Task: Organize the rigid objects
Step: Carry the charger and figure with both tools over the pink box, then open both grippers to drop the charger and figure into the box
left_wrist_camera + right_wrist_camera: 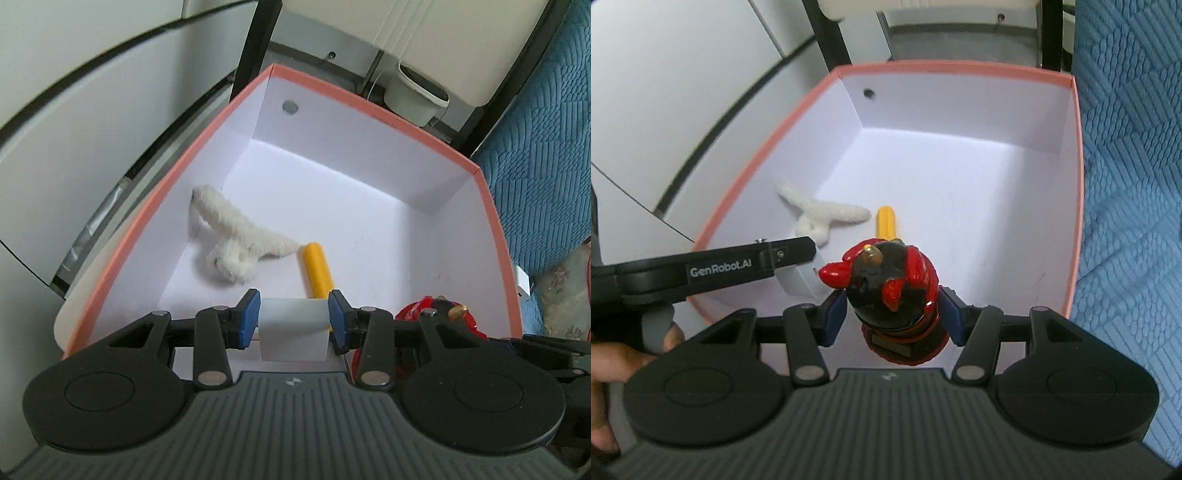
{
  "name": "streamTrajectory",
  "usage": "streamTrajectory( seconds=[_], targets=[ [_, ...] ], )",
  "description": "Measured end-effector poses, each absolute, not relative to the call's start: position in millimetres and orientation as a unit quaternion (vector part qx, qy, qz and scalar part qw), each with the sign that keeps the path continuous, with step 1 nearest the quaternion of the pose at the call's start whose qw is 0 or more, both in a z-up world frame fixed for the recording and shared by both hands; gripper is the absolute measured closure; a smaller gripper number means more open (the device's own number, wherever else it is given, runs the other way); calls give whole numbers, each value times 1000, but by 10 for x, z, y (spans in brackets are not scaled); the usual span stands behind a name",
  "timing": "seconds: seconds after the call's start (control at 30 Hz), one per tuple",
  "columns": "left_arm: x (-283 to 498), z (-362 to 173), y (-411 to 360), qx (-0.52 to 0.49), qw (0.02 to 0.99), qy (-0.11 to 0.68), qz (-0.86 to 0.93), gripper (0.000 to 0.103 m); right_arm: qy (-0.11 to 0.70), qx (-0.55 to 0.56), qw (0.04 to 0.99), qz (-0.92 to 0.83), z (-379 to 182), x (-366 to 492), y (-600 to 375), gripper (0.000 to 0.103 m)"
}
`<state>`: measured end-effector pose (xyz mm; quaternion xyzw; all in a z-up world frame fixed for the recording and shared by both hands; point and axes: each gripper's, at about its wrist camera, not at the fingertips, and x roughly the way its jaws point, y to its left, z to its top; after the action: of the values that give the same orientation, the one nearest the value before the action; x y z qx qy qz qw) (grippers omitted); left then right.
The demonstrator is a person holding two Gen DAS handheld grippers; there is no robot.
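Left gripper clamps a white block; right gripper clamps a glossy red-and-black figurine.

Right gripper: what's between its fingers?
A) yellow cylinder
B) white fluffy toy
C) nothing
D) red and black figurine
D: the right gripper has its blue pads closed on the red and black figurine, held over the pink box; the yellow cylinder and white fluffy toy lie on the box floor.
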<state>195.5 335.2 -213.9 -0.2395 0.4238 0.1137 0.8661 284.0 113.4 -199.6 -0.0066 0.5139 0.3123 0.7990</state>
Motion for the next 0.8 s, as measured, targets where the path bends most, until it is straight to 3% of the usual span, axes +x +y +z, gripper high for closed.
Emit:
streamTrajectory(
  seconds=[0.1, 0.3, 0.8],
  targets=[
    [1937, -2157, 3355, -248, 865, 423, 108, 57, 519, -9, 797, 310, -2031, 2859, 1147, 45],
    [1949, -2070, 3321, -245, 868, 419, 107, 45, 516, -4, 795, 319, -1959, 2836, 1118, 41],
    [1623, -1381, 2914, -214, 903, 358, 107, 45, 449, -1, 831, 328, -1416, 2498, 643, 41]
  ],
)
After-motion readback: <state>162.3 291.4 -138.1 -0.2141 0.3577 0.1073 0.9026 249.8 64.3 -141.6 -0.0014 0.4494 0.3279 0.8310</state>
